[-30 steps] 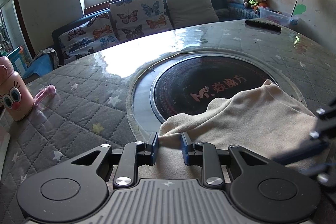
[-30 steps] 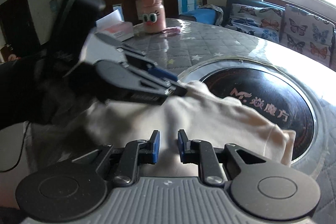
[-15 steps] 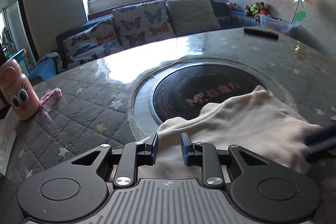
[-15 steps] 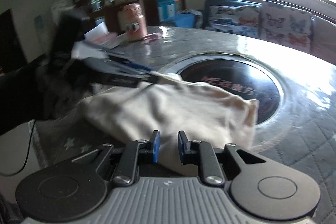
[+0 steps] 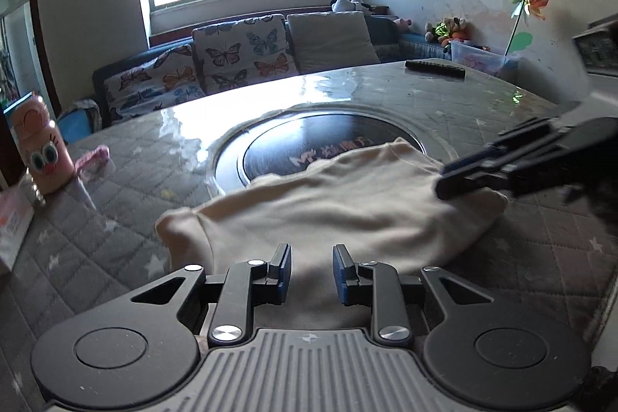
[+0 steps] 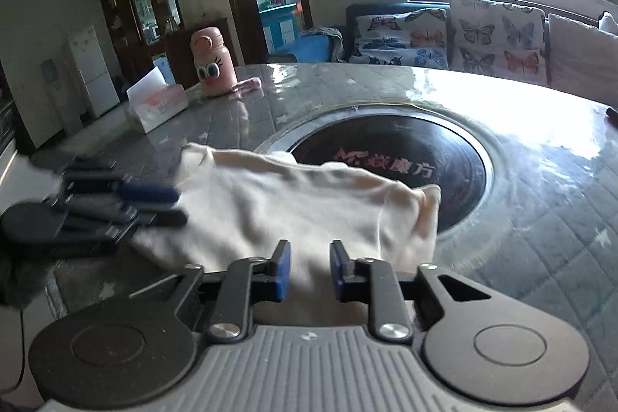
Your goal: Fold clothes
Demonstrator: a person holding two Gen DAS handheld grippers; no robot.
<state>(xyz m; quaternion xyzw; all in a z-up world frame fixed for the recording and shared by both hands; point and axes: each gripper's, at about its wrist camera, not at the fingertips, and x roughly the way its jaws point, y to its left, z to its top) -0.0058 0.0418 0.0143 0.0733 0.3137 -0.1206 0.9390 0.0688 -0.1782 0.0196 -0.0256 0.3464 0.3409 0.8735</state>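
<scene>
Cream cotton, soft and a little wrinkled: this is the garment (image 5: pixel 340 215) that lies folded on the round table (image 5: pixel 463 95). Its far edge covers part of the dark glass disc (image 5: pixel 309 138) in the middle of the table, and the rest lies on the grey quilted cover (image 5: pixel 116 257) nearer to the person.

The left gripper (image 5: pixel 311 273) hangs over the near edge of the garment. Its jaws stand apart with a clear gap, and the cloth is seen below them, not pinched. The right gripper (image 6: pixel 307 271) is over the other end of the garment. Its jaws have just been opening; the cloth shows through the gap and the blue pads do not press on it, so it looks released.

A pink bottle with cartoon eyes (image 6: pixel 212 68) stands far on the table, beside a tissue box (image 6: pixel 158 103). A black remote control (image 5: pixel 434 67) lies near the far rim.
</scene>
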